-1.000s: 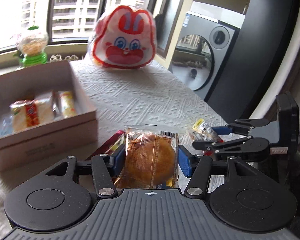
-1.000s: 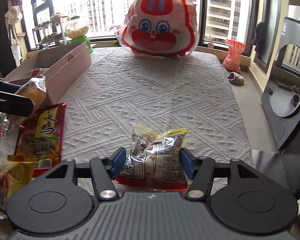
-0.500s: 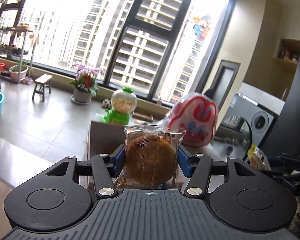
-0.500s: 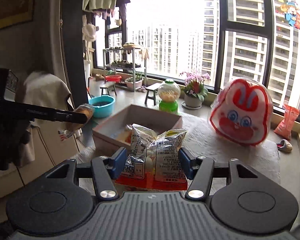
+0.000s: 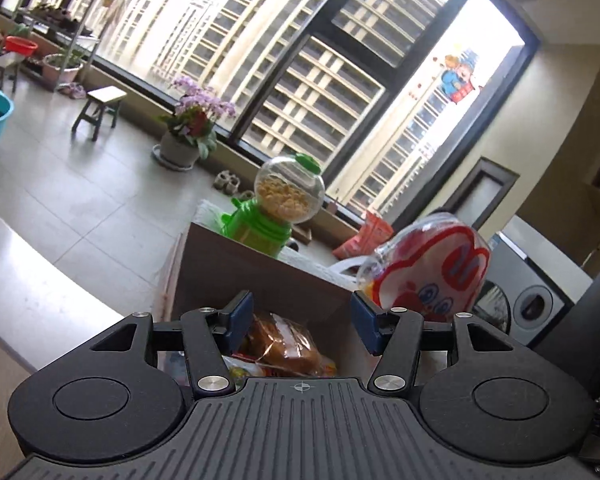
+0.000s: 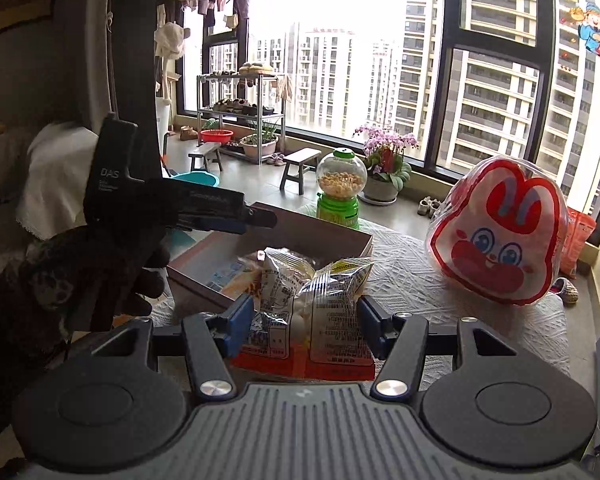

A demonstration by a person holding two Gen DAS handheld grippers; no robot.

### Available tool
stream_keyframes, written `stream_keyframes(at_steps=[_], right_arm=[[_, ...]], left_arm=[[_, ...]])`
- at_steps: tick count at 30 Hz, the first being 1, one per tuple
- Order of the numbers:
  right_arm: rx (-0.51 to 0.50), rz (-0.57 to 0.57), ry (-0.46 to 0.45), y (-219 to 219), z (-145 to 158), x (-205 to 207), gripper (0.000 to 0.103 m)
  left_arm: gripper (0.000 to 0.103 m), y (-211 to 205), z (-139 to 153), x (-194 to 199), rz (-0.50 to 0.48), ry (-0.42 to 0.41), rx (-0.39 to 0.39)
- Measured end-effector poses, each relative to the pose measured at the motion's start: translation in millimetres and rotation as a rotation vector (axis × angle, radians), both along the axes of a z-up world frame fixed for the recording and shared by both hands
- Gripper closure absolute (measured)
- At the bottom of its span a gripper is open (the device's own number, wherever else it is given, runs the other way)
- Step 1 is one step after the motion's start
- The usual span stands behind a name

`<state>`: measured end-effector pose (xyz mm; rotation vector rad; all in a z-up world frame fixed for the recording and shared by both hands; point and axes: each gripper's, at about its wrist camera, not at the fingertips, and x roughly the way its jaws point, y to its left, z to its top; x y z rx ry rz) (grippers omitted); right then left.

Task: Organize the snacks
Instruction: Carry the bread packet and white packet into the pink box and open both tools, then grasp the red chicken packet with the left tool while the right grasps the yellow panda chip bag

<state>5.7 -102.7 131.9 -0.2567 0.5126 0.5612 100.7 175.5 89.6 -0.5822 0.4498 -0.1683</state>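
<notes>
My left gripper (image 5: 300, 322) is open and empty, hovering over the cardboard box (image 5: 260, 276). The brown cake packet (image 5: 284, 346) lies in the box below the jaws, among other wrapped snacks. In the right wrist view the left gripper (image 6: 256, 218) reaches over the box (image 6: 328, 226) from the left. My right gripper (image 6: 304, 324) is shut on a clear and orange snack bag (image 6: 308, 312), held above the table just in front of the box.
A large red and white bunny bag (image 6: 500, 240) stands on the white tablecloth (image 6: 412, 292) to the right. A green candy dispenser (image 6: 340, 188) stands behind the box. Windows, stools and flower pots lie beyond.
My left gripper opened and dropped the cake packet into the box. My right gripper kept its bag and moved closer to the box.
</notes>
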Motion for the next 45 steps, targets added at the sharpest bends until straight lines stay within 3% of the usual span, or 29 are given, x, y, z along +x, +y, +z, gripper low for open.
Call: stream_keyframes(at_steps=[3,6,8,12,18,24,27,31,37,42,45], right_arm=[[0.007,-0.015,-0.017,17.8,9.4,24.7,0.046],[0.074,-0.021,0.003,45.8,28.9,68.9,0.046],[0.116,-0.045,0.049,69.6,36.6,108.5,0.039],[0.056,-0.068,0.103,89.6,30.2,141.4,0.037],[0.014,-0.008,0.173,29.0,3.8,79.8,0.037],[-0.008,0.017,0.3,-35.7,-36.0,2.3,0.037],[-0.032,0.04,0.331,-45.6,-65.6,-38.7,0.036],[-0.143,0.03,0.268,-47.7,-101.2,-80.0,0.037],[-0.13,-0.097,0.164,-72.7,-99.0,-81.6,0.036],[-0.06,0.064,0.188,-61.1,-92.8,-88.4,0.032],[-0.123,0.117,0.206,-32.0,-110.1,-87.3,0.03]], left_arm=[[0.043,17.2,7.5,-21.6,0.021,-0.02,-0.004],[0.043,13.0,13.3,-41.0,-0.01,-0.024,0.019],[0.043,2.1,12.6,-53.1,-0.066,0.0,0.035],[0.043,-20.5,-3.1,-83.7,-0.162,0.058,0.061],[0.043,-50.2,-51.0,-112.6,-0.34,0.233,0.013],[0.043,-88.1,-57.3,-127.1,-0.473,0.296,0.053],[0.044,-99.9,-54.2,-130.3,-0.474,0.303,0.074],[0.044,-102.3,-49.2,-126.1,-0.412,0.302,0.041],[0.044,-103.7,-50.2,-101.3,-0.282,0.301,0.029],[0.044,-122.5,-54.0,-72.8,-0.297,0.302,0.081],[0.044,-129.3,-52.0,-68.0,-0.302,0.291,0.12]])
